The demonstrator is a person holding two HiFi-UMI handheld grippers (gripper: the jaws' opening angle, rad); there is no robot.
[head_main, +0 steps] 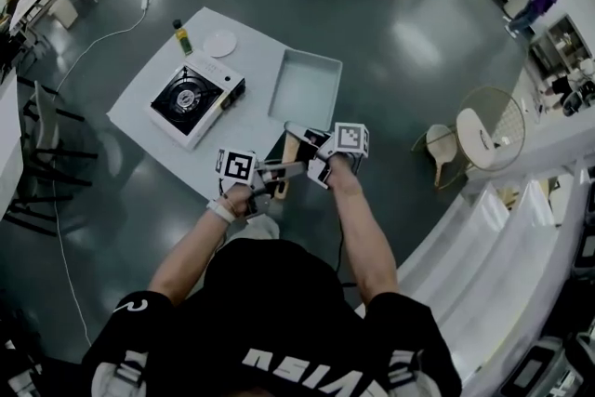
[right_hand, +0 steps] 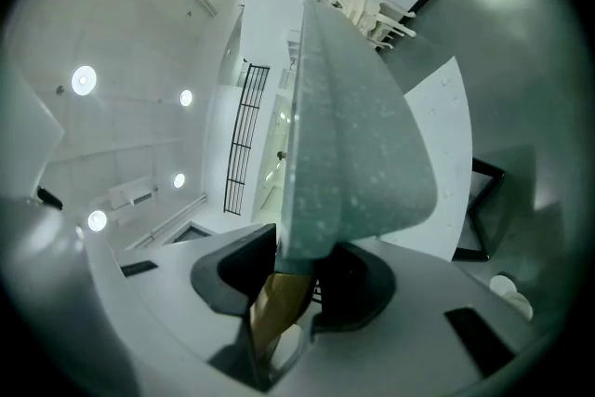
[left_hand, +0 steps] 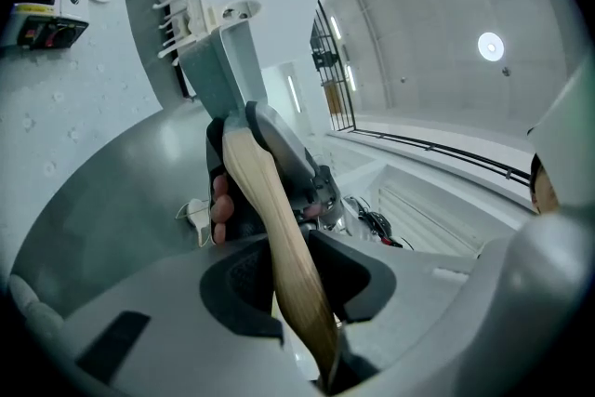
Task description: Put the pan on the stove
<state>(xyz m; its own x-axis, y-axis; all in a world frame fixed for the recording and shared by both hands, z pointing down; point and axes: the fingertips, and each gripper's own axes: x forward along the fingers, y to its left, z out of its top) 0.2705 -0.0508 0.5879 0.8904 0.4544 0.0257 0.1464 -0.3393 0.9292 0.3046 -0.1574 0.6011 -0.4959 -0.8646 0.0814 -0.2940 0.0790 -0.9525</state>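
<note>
A square grey-blue pan (head_main: 307, 86) with a wooden handle (head_main: 286, 155) is held out over the right end of the white table (head_main: 139, 112). Both grippers are on the handle. My left gripper (head_main: 268, 174) is shut on the handle's wooden shaft (left_hand: 279, 237), its pads pressing both sides. My right gripper (head_main: 311, 155) is shut further forward, where the handle (right_hand: 274, 311) meets the speckled pan body (right_hand: 353, 144). The portable stove (head_main: 196, 98), white with a black burner top, sits on the table to the pan's left. It also shows at the far left edge as the stove (left_hand: 42, 28).
Behind the stove stand a small dark bottle (head_main: 182, 37) and a white plate (head_main: 220, 44). A round white chair (head_main: 479, 135) and a stool (head_main: 437, 142) are to the right. Black chairs (head_main: 37, 144) and a floor cable (head_main: 56, 200) lie at the left.
</note>
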